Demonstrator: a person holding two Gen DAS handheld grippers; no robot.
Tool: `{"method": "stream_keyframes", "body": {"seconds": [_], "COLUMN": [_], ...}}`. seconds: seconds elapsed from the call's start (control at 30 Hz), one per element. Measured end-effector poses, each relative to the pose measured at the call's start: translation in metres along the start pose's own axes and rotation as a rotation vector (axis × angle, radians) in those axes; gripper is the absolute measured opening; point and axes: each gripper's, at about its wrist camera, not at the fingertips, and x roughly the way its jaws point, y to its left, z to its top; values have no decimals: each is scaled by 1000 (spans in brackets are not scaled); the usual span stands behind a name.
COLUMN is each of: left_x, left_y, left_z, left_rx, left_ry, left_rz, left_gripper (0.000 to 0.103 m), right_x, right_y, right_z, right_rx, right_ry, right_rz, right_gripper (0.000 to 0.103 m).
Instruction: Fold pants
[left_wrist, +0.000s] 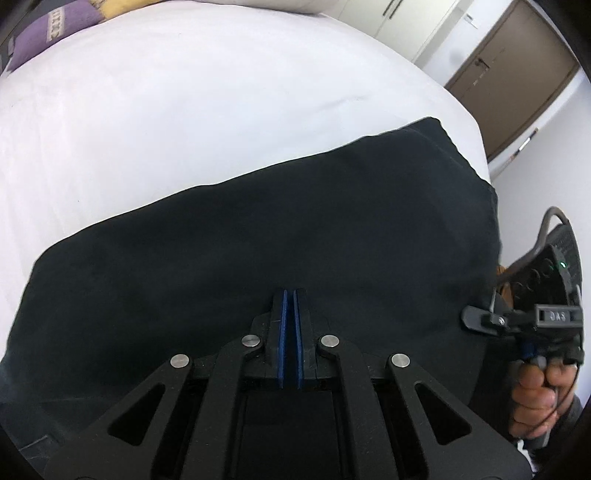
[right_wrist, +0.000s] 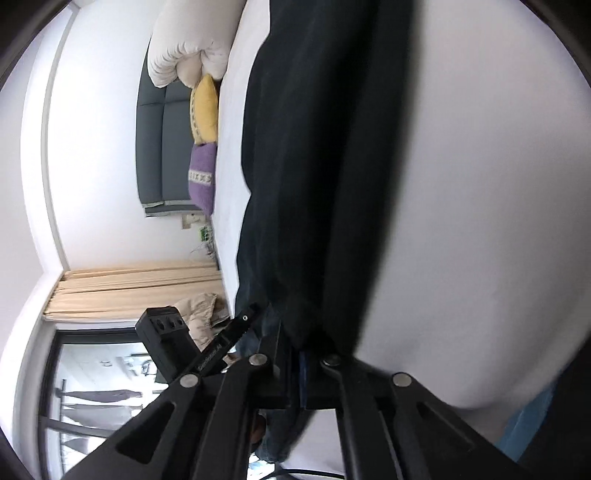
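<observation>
Black pants (left_wrist: 258, 236) lie folded in a broad slab across the white bed (left_wrist: 184, 110). In the left wrist view my left gripper (left_wrist: 290, 295) hovers over their near part, its blue pads (left_wrist: 283, 332) shut with no cloth between them. At the pants' right edge is my right gripper (left_wrist: 468, 317), held by a hand (left_wrist: 535, 391). In the right wrist view, which is rolled on its side, the right gripper (right_wrist: 301, 345) is shut on bunched black cloth of the pants (right_wrist: 314, 166), which hides its tips. The left gripper (right_wrist: 251, 310) shows just beside it.
Purple (left_wrist: 55, 33) and yellow pillows sit at the bed's far corner by a grey headboard (right_wrist: 155, 129). The bed's edge (left_wrist: 484, 155) runs close behind the pants, with a brown door (left_wrist: 517, 74) beyond. A curtain (right_wrist: 129, 291) and a window lie off to the side.
</observation>
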Motion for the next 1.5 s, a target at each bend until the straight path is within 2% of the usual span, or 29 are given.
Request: {"method": "stream_keyframes", "body": {"seconds": [0.1, 0.17, 0.23, 0.33, 0.4, 0.43, 0.47, 0.67, 0.77, 0.8, 0.87, 0.9, 0.93, 1.0, 1.2, 1.33, 1.5], "left_x": [-3, -2, -2, -3, 1, 6, 8, 7, 8, 8, 2, -3, -3, -5, 8, 13, 17], "left_y": [13, 19, 15, 6, 4, 0, 0, 21, 23, 23, 30, 35, 37, 39, 23, 21, 25], "left_z": [-11, -10, -8, -3, 1, 6, 9, 2, 0, -2, -11, -17, -19, -24, -21, -22, -23], "left_rx": [-35, -49, -39, -3, 28, 39, 37, -47, -50, -49, -52, -61, -75, -87, -76, -87, -88], "left_ry": [-25, -23, -29, -42, -39, -39, -46, -81, -89, -93, -105, -110, -113, -117, -125, -134, -141], "left_rz": [-35, -46, -20, 3, 20, 34, 32, -59, -65, -65, -71, -78, -86, -88, -75, -90, -101], "left_gripper": [3, 3, 3, 3, 3, 3, 3, 3, 3, 3, 3, 3, 3, 3, 3, 3, 3], "right_x": [-11, -13, -10, -15, -20, -23, -27, -58, -65, -66, -64, -65, -64, -58, -76, -84, -86], "right_y": [-7, -5, 3, 4, 0, -2, -4, -17, -17, -17, -20, -20, -19, -15, -20, -15, -15], "right_z": [-1, 1, 4, 18, 29, 34, 39, 31, 31, 33, 40, 46, 50, 48, 38, 35, 41], "right_rx": [22, -2, -41, -23, 4, 13, 17, 54, 56, 60, 85, 83, 80, 105, 132, 133, 120], "right_ry": [-34, -26, -14, -44, -72, -90, -106, -182, -192, -197, -193, -203, -218, -225, -261, -290, -265], "right_rz": [7, 6, -4, 45, 66, 64, 52, 49, 49, 59, 81, 81, 74, 68, 64, 29, 16], "right_gripper": [0, 0, 5, 7, 5, 0, 0, 1, 2, 7, 9, 8, 1, 0, 0, 0, 1]}}
